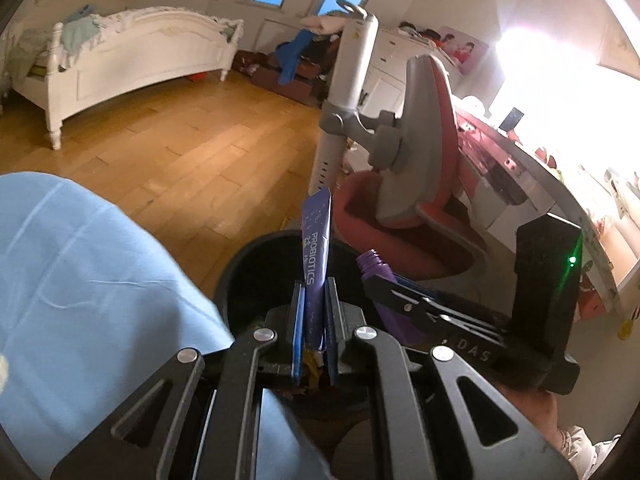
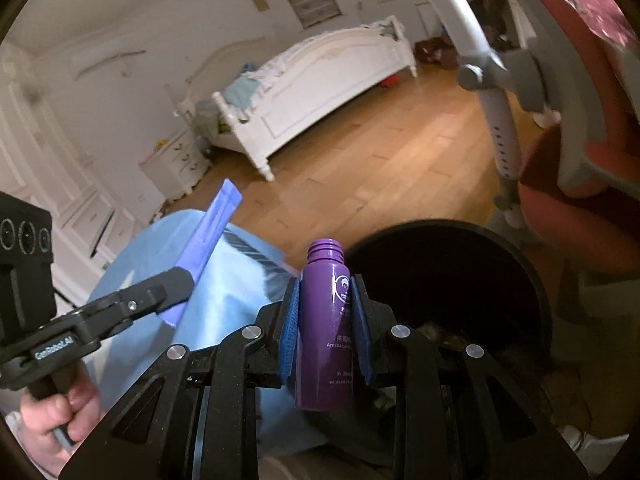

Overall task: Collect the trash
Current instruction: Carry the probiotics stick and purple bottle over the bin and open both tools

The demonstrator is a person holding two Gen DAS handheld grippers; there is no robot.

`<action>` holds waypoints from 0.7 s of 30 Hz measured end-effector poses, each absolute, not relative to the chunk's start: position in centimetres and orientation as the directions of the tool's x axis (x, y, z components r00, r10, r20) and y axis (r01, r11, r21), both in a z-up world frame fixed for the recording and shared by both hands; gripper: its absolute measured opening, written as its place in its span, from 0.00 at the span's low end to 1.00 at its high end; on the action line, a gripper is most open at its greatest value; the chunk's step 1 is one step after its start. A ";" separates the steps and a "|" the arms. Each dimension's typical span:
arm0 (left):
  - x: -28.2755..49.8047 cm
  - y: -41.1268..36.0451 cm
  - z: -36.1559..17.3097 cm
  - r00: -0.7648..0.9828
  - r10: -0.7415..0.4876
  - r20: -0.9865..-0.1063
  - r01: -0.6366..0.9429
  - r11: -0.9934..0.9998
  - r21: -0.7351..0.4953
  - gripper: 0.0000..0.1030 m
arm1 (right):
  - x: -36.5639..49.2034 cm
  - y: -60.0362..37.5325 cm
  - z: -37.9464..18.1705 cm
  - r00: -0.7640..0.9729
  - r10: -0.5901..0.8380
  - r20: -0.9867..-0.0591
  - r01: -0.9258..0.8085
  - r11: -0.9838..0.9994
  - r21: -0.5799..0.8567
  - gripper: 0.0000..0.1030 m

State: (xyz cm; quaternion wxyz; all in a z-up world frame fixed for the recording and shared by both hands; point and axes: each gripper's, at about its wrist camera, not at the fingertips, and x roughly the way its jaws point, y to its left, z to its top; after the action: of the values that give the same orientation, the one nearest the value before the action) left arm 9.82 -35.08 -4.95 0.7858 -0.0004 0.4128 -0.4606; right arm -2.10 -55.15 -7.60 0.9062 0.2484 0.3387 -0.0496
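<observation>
My left gripper point(image 1: 315, 292) is shut on a purple probiotics sachet point(image 1: 318, 240), held upright over the black trash bin point(image 1: 248, 264). The sachet also shows in the right wrist view point(image 2: 212, 228), clamped in the left gripper point(image 2: 188, 276). My right gripper point(image 2: 325, 284) is shut on a capless purple bottle point(image 2: 326, 320), held upright just left of the bin point(image 2: 532, 280). In the left wrist view the bottle point(image 1: 376, 268) and right gripper point(image 1: 372, 280) sit at the bin's right rim.
A red and grey desk chair point(image 1: 420, 152) stands right behind the bin, next to a cluttered desk point(image 1: 560, 184). A light blue cloth point(image 1: 80, 280) lies left of the bin. A white bed point(image 1: 132, 60) stands across the wooden floor point(image 1: 180, 152).
</observation>
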 end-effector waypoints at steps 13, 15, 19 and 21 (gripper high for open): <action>9.6 -38.7 -6.4 0.189 -0.712 -0.676 0.748 0.550 -0.370 0.20 | -3.1 -57.6 -10.0 0.723 0.055 -0.689 0.336 0.843 0.420 0.26; 9.4 -38.7 -6.2 0.195 -0.717 -0.669 0.754 0.546 -0.365 0.40 | -3.3 -58.0 -10.1 0.716 0.045 -0.697 0.350 0.841 0.413 0.29; 8.5 -38.1 -5.4 0.249 -0.729 -0.638 0.767 0.550 -0.330 0.75 | -4.0 -58.3 -9.9 0.720 0.000 -0.694 0.381 0.836 0.396 0.60; 8.3 -37.8 -5.2 0.250 -0.731 -0.634 0.768 0.549 -0.330 0.75 | -4.2 -58.1 -9.8 0.723 -0.001 -0.691 0.377 0.838 0.394 0.62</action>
State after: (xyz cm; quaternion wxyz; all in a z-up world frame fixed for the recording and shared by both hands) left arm 8.34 -37.83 -5.19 0.7903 0.0238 0.3871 -0.4744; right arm -4.20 -58.05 -9.77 0.8899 0.2639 0.3565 -0.1062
